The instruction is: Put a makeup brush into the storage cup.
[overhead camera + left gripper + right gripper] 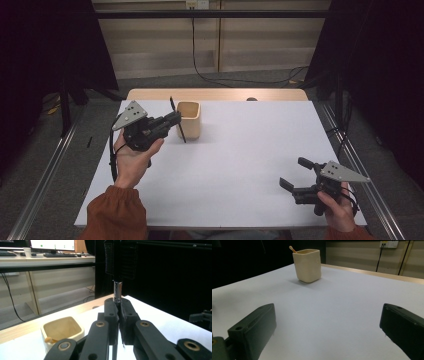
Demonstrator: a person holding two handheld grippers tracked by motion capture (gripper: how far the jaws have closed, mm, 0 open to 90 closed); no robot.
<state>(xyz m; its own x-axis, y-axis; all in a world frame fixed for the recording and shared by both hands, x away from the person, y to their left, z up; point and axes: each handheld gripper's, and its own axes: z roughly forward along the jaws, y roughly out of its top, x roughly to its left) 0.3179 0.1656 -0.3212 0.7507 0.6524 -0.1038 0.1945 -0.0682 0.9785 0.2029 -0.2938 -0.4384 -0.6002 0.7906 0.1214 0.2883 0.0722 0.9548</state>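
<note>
Clamped between the fully closed fingers of the left gripper (176, 120), a thin black utensil with a silver neck (177, 120) stands roughly upright at the upper left of the high view, just beside the cream square ceramic cup (190, 120). A small wooden stick (292, 249) leans inside that cup. The white bench (235, 150) stretches outward; at lower right, the right gripper (295, 176) rests low with fingers wide apart, holding nothing.

No text, label, brand or number can be read anywhere.
</note>
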